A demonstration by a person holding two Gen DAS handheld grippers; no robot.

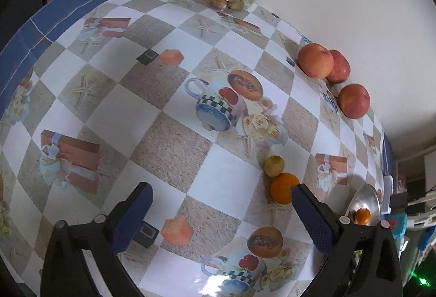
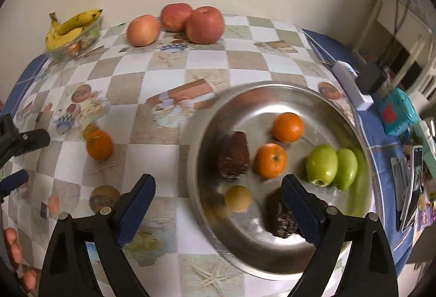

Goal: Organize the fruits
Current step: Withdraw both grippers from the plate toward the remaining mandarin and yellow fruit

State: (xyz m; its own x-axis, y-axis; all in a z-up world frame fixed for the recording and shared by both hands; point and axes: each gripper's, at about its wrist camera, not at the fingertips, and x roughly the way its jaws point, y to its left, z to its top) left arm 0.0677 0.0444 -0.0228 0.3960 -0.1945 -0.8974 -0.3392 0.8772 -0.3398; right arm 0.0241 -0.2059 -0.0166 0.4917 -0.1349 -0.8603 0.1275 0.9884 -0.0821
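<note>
Fruits mostly sit in the metal bowl at lower right; one orange waits on the desk beside the left claw. Both claws gape empty, so a sloppy pinch could roll it off. The right claw hangs over the bowl.

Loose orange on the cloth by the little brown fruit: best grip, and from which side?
Take the orange across its widest middle, from above. The small brown fruit touches its far side, so set the pads on the two free flanks. The left gripper, open, is closest.
</note>
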